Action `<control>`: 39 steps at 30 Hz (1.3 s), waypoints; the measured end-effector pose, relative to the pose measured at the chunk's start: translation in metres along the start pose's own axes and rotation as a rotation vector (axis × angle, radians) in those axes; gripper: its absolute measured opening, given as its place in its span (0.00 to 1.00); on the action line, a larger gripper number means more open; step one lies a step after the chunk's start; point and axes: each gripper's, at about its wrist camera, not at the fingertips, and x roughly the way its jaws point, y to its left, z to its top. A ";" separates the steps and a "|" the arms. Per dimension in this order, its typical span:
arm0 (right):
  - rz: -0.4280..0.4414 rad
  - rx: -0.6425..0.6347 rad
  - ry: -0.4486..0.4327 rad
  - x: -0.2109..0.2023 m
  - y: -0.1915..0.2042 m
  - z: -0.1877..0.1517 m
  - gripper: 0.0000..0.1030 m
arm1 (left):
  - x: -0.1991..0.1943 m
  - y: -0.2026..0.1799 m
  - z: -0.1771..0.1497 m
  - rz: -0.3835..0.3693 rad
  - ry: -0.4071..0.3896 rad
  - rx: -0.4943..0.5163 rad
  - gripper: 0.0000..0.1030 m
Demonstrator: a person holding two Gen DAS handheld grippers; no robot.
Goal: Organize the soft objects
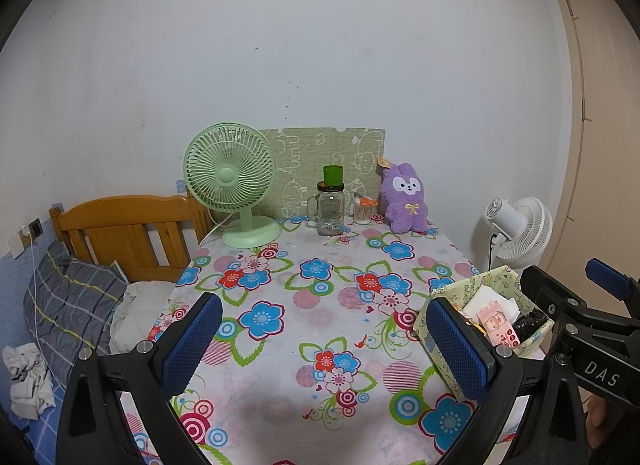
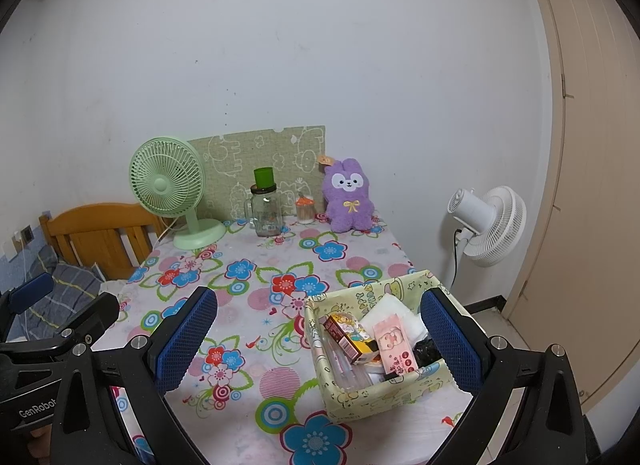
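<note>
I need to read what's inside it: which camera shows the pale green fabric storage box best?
The right wrist view: the pale green fabric storage box sits open, its packets visible. In the left wrist view, the box is partly hidden behind the left gripper.

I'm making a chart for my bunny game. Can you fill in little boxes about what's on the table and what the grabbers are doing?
soft toy: purple plush bunny, upright at the table's far edge by the wall
basket: pale green fabric basket, near right, holding packets
other things: green desk fan, glass jar mug
left gripper: open, empty
right gripper: open, empty
</note>
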 end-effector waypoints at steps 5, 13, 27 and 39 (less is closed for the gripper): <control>0.000 0.000 0.000 0.000 0.000 0.000 1.00 | 0.000 0.002 -0.001 0.002 -0.003 -0.002 1.00; 0.000 0.000 0.000 0.001 0.000 0.000 1.00 | 0.000 0.002 -0.001 0.001 -0.001 -0.001 1.00; 0.001 -0.002 0.000 0.001 0.000 0.000 1.00 | -0.001 0.004 0.000 0.002 -0.005 -0.002 1.00; -0.001 -0.001 0.001 0.000 0.002 0.000 1.00 | -0.001 0.004 0.000 0.002 -0.004 -0.002 1.00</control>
